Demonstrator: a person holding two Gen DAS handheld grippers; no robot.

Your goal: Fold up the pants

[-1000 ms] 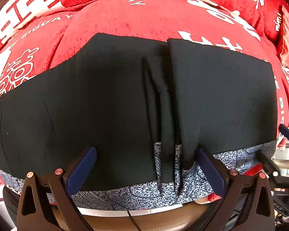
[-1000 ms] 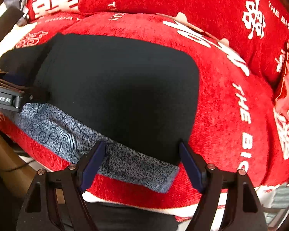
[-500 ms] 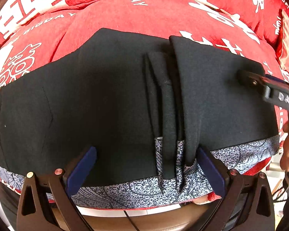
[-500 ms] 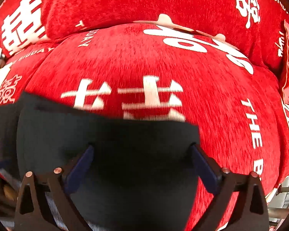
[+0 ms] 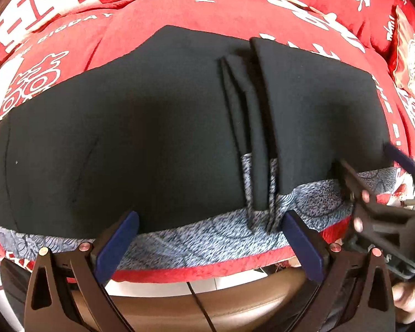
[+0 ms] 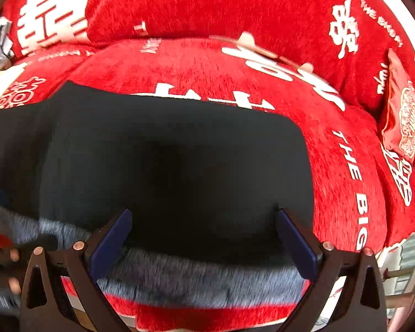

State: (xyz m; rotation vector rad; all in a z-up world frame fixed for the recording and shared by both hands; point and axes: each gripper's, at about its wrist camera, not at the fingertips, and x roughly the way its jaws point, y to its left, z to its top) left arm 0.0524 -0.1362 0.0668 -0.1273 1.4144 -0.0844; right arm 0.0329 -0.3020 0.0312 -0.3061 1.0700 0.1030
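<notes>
- The black pants (image 5: pixel 152 138) are spread flat on a red cushion (image 5: pixel 207 13), with the grey patterned waistband (image 5: pixel 207 232) along the near edge.
- The left gripper (image 5: pixel 207 240) is held wide open, with nothing in it.
- The right gripper (image 6: pixel 204 238) is also wide open and empty, over the pants' right end.

I face a plump red sofa cushion (image 6: pixel 235 66) with white lettering and symbols. A red backrest (image 6: pixel 196 2) rises behind it. Brown sofa edge (image 5: pixel 196 293) shows below me.
</notes>
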